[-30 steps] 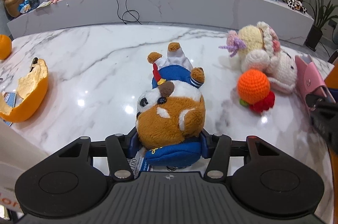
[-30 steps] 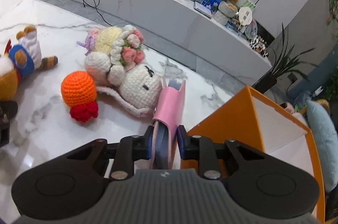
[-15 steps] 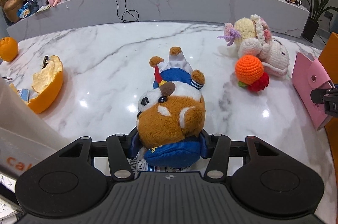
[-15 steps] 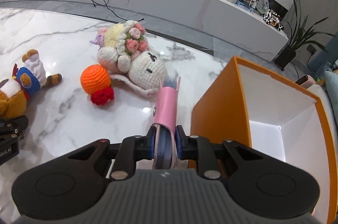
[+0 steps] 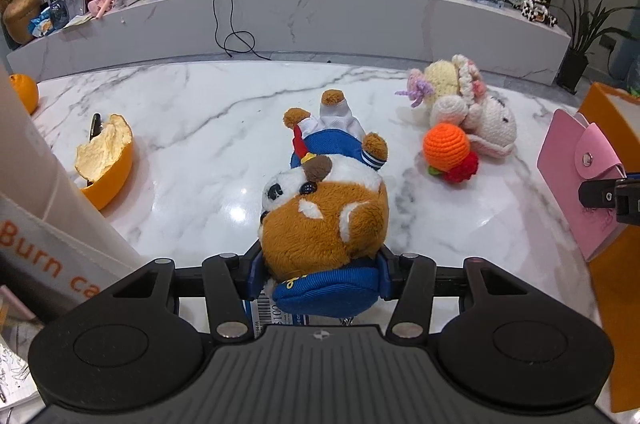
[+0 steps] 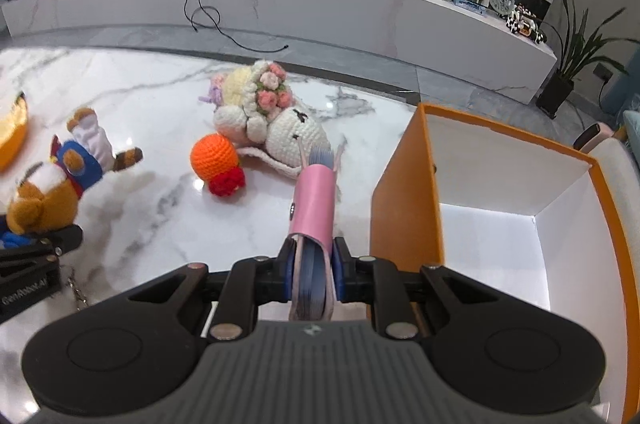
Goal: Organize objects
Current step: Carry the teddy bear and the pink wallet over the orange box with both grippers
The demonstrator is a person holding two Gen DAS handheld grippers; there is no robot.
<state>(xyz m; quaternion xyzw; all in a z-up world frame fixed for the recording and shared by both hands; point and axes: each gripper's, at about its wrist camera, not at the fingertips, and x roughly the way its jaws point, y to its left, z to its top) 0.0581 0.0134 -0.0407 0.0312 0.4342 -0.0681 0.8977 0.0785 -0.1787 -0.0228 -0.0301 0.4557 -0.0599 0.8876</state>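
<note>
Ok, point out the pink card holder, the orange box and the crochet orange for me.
pink card holder (image 6: 314,202), right wrist view, on its pink spine.
orange box (image 6: 404,208), right wrist view, on its near outer wall.
crochet orange (image 5: 447,145), left wrist view, on the ball's middle.

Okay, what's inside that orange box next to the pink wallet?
The orange box shows bare white inner walls and a lit white floor, with nothing visible in it. Its near corner is hidden behind the right gripper, which is holding the pink wallet.
</note>
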